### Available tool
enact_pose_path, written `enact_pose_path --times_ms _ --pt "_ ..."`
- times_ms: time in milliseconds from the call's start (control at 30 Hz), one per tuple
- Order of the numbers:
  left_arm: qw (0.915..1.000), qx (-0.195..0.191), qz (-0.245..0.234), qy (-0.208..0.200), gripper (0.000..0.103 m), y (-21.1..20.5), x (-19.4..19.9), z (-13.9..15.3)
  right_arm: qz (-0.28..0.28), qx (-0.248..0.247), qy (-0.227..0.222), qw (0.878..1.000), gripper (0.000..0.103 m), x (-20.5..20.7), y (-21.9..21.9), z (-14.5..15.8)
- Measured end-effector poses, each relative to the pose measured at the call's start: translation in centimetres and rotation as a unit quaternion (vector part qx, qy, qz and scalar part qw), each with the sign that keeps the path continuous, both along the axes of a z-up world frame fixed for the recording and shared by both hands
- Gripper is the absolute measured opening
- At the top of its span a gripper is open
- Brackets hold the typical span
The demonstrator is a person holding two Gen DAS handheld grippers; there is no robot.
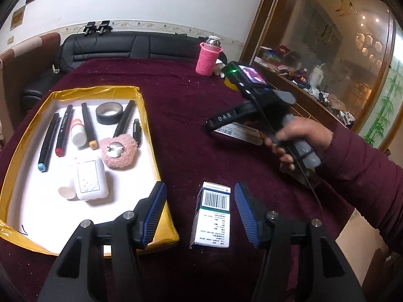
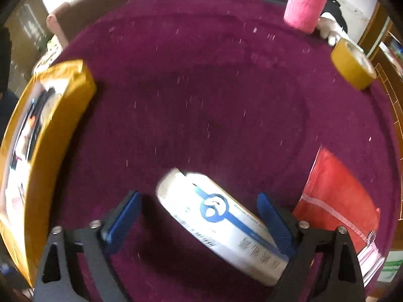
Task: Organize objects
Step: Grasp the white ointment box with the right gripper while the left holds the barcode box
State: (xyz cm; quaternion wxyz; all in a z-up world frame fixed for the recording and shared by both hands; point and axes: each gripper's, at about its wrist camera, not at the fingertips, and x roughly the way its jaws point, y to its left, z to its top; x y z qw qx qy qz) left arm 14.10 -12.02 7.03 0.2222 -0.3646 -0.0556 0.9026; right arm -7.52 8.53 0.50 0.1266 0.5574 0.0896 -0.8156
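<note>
**Two boxes framed by open jaws beside the yellow tray**

Here, a small box with a barcode (image 1: pixel 214 214) is seen lying on the maroon tablecloth (image 1: pixel 176 115), between the blue pads of the left gripper (image 1: pixel 200 214). The jaws are held apart, with a clear gap shown on each side of the box, so nothing is gripped.

Just to the left, a yellow-rimmed tray (image 1: pixel 148 115) is laid out with several marker pens (image 1: pixel 49 143), a black tape roll (image 1: pixel 109 112), a small white bottle (image 1: pixel 78 133), a pink fluffy item (image 1: pixel 118 151) and a white case (image 1: pixel 90 180).

In the right wrist view, which is blurred, the right gripper (image 2: pixel 199 221) is pointed steeply down over a white box with a blue emblem (image 2: pixel 219 226). The box lies at a slant between wide jaws; whether the right-hand pad touches it cannot be told. A red packet (image 2: pixel 337 191) lies just beside it, and a yellow tape roll (image 2: pixel 352 65) and a pink-sleeved bottle (image 2: pixel 304 7) stand further off.
</note>
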Motion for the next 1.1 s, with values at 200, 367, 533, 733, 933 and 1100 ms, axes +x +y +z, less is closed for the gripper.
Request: enact_pose_path --times_ms 200,367,533,733,933,1100 --pt "0.9991 -0.017 -0.039 0.007 0.065 1.9 0.4 -0.1 0.002 -0.039 -0.020 0.999 0.068 2.9 1.5 0.8" --pt "0.9962 -0.072 -0.048 0.007 0.068 4.4 -0.1 -1.0 -0.004 -0.140 -0.061 0.988 0.086 4.3 3.0 1.0" --pt "0.9907 -0.126 -0.050 -0.014 0.068 6.3 -1.2 -2.8 0.001 -0.103 -0.026 0.994 0.086 6.2 2.3 0.8" --pt "0.9870 -0.152 -0.044 -0.026 0.040 7.2 -1.4 -4.2 0.010 -0.067 0.004 0.998 0.085 7.3 2.1 0.5" --pt "0.9925 -0.117 -0.020 -0.028 0.033 6.3 -1.5 -3.8 0.003 -0.017 0.043 0.999 0.068 8.2 1.4 0.4" --pt "0.9957 -0.090 -0.018 -0.017 0.033 5.7 -0.6 -2.6 -0.022 -0.045 0.042 0.998 0.032 8.4 2.8 1.0"
